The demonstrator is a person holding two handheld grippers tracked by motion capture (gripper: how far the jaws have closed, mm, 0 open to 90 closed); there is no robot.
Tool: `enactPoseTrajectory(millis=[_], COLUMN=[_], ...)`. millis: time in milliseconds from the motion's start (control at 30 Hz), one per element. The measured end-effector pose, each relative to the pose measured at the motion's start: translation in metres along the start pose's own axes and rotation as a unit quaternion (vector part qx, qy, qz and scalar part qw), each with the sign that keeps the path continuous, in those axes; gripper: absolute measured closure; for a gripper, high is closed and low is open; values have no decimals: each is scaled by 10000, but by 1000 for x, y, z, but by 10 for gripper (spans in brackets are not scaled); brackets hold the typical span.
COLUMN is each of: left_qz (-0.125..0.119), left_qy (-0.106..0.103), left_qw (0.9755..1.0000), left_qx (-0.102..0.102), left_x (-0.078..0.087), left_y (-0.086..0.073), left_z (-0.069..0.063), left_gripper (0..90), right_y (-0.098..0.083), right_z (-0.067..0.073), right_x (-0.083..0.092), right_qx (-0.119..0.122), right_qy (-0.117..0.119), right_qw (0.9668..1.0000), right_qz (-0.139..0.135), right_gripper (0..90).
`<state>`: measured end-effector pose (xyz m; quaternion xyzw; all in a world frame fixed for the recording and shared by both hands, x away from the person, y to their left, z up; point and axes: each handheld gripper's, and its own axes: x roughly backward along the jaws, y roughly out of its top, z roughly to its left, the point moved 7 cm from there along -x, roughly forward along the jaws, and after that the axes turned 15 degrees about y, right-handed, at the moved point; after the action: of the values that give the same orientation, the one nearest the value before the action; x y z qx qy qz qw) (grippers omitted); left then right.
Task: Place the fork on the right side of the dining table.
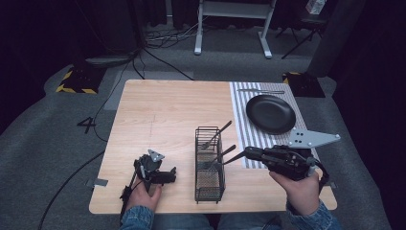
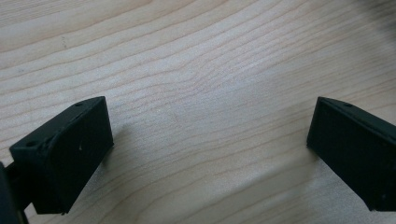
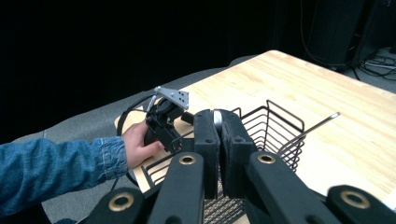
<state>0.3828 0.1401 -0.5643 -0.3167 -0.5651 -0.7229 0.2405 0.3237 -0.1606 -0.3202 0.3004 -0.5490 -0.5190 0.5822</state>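
Observation:
A black wire cutlery basket (image 1: 209,165) stands at the table's near middle with two utensils (image 1: 216,135) leaning in it, handles up to the right. My right gripper (image 1: 248,153) is at the basket's right side, shut on the handle of a third utensil (image 1: 233,158) whose other end reaches into the basket. In the right gripper view the jaws (image 3: 218,116) pinch a thin silver handle (image 3: 217,120) just above the basket (image 3: 275,126). My left gripper (image 1: 165,177) rests on the wood left of the basket, open (image 2: 210,140), nothing between its jaws.
A black plate (image 1: 270,113) lies on a striped placemat (image 1: 239,120) at the right, with a silver utensil (image 1: 261,91) beyond it. Bare wooden tabletop (image 1: 163,115) spreads to the left and back. The table's near edge is close to both hands.

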Motion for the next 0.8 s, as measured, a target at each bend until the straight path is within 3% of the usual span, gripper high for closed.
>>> enactPoseTrajectory(millis=[433, 800], left_qz=[-1, 0], left_qy=[0, 1], left_qw=[10000, 10000], left_qx=[2, 0], left_x=[0, 0], left_y=[0, 0], left_z=[0, 0], left_gripper=[4, 3], right_y=[12, 14], right_z=[-3, -16], right_x=[26, 53], right_qx=[44, -45], right_qy=[-168, -494], right_qw=[9996, 9981], right_qz=[-234, -368], right_gripper=[870, 870])
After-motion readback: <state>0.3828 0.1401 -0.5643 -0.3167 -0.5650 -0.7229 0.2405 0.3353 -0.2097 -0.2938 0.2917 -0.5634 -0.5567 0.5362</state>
